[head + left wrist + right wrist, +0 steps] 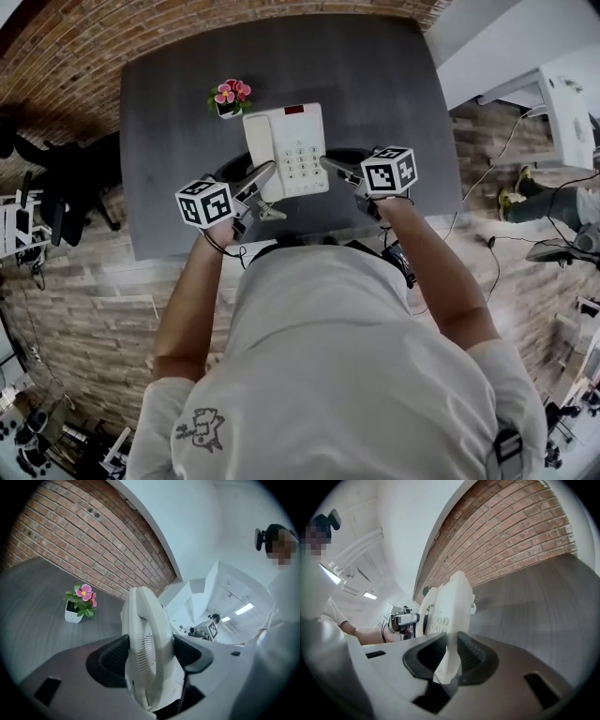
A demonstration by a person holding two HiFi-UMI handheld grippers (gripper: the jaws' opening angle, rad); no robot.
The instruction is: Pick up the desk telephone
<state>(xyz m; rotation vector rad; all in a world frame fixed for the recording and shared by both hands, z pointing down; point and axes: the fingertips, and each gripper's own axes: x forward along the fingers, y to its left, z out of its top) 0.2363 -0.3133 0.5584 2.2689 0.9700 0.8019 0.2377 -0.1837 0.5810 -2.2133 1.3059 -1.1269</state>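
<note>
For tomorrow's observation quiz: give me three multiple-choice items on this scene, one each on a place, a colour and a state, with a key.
1. The potted flower stands: A) on the table beyond the desk telephone; B) on the telephone; C) on the floor.
2. Its blossoms are: A) yellow; B) pink; C) blue.
3. The telephone is gripped by: A) left gripper and right gripper; B) one gripper only; C) neither.
Key: 1A, pot sits past its far edge; 2B, petals are pink; 3A, jaws pinch both sides.
</note>
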